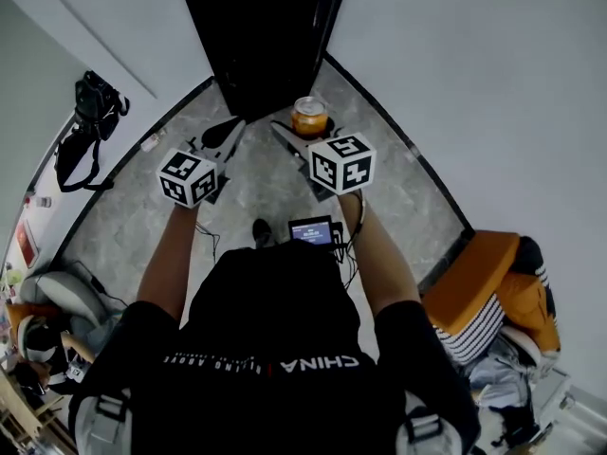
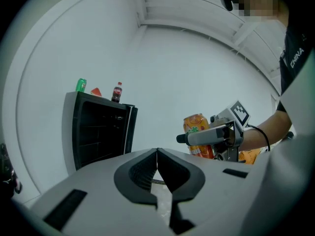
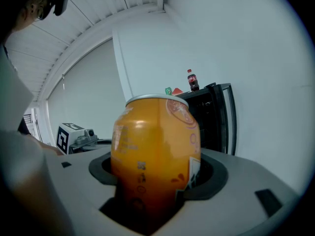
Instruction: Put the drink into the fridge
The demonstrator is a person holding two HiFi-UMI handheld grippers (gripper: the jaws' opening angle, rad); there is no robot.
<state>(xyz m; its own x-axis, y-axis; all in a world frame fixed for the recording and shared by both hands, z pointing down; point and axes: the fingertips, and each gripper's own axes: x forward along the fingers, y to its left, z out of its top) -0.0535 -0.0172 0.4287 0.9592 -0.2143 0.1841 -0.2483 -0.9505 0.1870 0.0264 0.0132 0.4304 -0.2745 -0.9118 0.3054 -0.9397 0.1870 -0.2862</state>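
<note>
The orange aluminium drink can (image 3: 156,151) stands upright at the centre of the right gripper view, clamped round its lower body by the right gripper (image 3: 157,175). In the head view it sits just below the tall black fridge (image 1: 261,36) at the upper middle. The left gripper (image 2: 157,167) has its jaws pressed together on nothing. The can looks smooth, thin-walled and probably fairly heavy if full, so a firm but not crushing hold on the middle of its body seems safest, kept level.
</note>
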